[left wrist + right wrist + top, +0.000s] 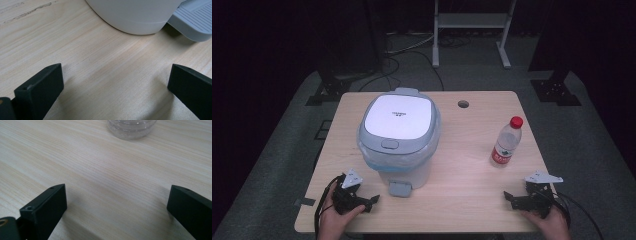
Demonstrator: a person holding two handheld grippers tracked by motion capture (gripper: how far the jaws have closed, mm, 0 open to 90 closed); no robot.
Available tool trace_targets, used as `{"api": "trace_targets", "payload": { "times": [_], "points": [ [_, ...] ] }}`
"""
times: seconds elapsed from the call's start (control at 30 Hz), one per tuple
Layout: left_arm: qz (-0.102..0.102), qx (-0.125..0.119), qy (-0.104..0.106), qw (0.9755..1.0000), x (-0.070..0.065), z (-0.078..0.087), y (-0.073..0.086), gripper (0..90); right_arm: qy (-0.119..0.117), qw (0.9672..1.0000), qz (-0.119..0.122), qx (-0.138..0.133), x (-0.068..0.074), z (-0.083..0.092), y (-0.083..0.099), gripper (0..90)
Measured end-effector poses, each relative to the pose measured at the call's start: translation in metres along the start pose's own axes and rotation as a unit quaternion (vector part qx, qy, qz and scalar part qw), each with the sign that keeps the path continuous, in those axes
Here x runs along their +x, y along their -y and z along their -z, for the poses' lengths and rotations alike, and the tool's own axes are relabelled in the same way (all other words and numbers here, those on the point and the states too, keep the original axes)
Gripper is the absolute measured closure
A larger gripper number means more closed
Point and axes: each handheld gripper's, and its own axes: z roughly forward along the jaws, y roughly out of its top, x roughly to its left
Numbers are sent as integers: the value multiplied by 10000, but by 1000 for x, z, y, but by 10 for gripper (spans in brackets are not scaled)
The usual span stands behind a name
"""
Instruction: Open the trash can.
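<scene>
Bottle (507,142): stands upright on the right part of the table (472,150), red cap on top, red label low on the clear body. Long axis vertical, cap pointing straight up, base flat on the wood. Seems placed apart from everything, probably so that 2 jaws can come around the body from the near side without touching another thing. In the right gripper view, only the round clear base of the bottle (131,127) at the top edge, ahead of the jaws.

Right tool (518,196): released, jaws wide apart, nothing between them except bare wood (116,205). Rests low at the near right edge, held by a hand, aimed roughly toward the bottle but apart from it.

Pedal bin (399,135): stands left of the centre, white lid (398,117) closed, a thin plastic liner folded over the rim. Foot pedal (400,188) turned toward the near edge, likely so that a tool can press it from the person's side.

Left tool (364,197): also released and empty, jaws standing wide (115,85). Lies near the base of the bin (135,15), with the ribbed pedal (192,22) ahead and to one side, not touching either.

Judged from this: a start position, both tools ready, no grasp yet.
</scene>
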Motion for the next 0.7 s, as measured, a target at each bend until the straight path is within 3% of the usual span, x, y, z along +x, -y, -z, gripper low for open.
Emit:
{"api": "trace_targets", "payload": {
  "times": [0.07,0.2,0.27,0.3,0.5,0.6,0.67,0.7],
  "points": [
    [-9,-82,16,10000,0,1,0,82,0,10000,0,1,0,0,0,13],
    [18,-184,-15,9998,0,2,0,159,-1,10000,1,0,0,0,0,13],
    [126,-250,147,9995,0,5,-2,240,-1,10000,0,0,0,0,0,13],
    [167,-330,170,9992,0,8,-2,302,-1,10000,0,-1,0,0,0,13],
    [285,-461,227,9983,-3,19,-2,453,1,10000,-1,1,0,0,0,12],
    [270,-574,226,9977,-8,27,-4,574,4,10000,-1,0,0,0,0,12],
    [309,-602,209,9975,-11,30,-5,719,7,10000,3,-4,0,0,0,12],
    [320,-621,230,9973,-11,32,-6,719,7,10000,3,-4,0,0,0,12]
  ]
}}
